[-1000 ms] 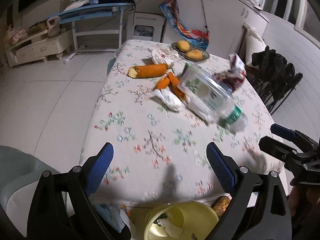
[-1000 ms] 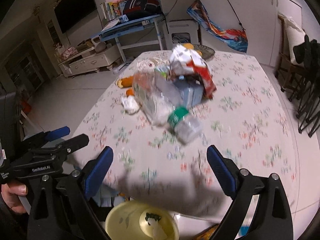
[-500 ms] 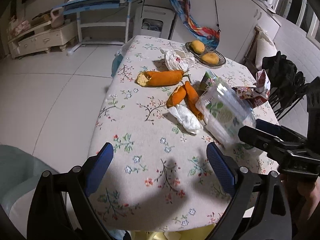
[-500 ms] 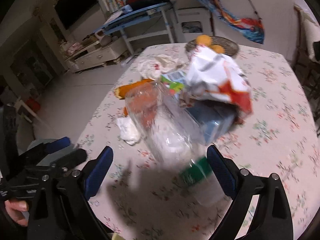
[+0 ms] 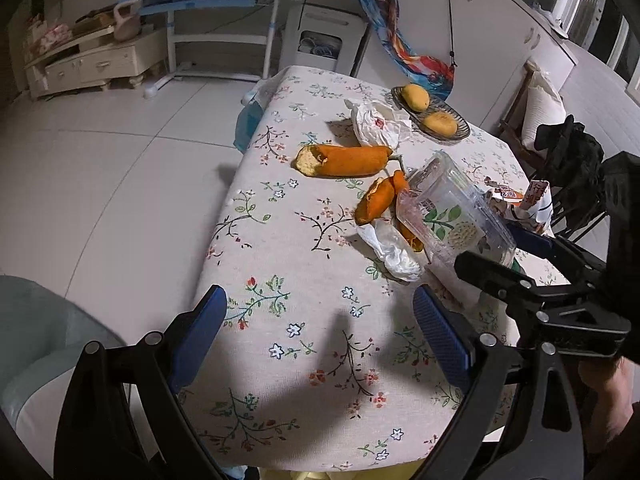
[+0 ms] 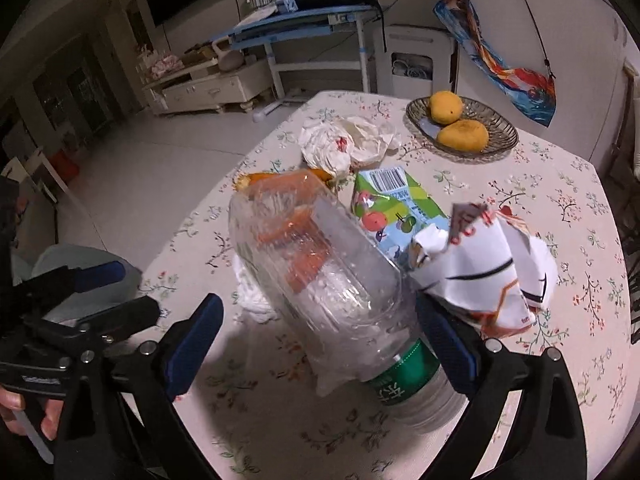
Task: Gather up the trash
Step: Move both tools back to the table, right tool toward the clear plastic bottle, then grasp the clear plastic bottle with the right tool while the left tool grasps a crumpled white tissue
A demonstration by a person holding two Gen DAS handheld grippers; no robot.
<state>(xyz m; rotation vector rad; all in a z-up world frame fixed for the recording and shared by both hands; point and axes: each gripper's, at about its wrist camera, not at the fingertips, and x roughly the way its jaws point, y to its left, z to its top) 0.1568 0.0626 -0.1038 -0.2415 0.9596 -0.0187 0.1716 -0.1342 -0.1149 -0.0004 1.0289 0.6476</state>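
Right claw (image 6: 316, 334) wide open, plastic bottle (image 6: 320, 288) lying between its fingers; cannot tell if a pad touches it. Half a second ago the bottle sat higher in the right wrist view; it now fills centre frame, green label at lower centre. Left claw (image 5: 320, 334) wide open, empty, over bare flowered surface (image 5: 280, 240), closer in than before; the yellow bin rim is nearly gone from the bottom edge. Outward: crumpled wrapper (image 6: 486, 272) right of the bottle, juice carton (image 6: 396, 208) behind, partly hidden. Orange peels (image 5: 344, 160) and tissue (image 5: 390, 252) left of centre; through the bottle they blur. Fruit dish (image 6: 500, 128) upper right.
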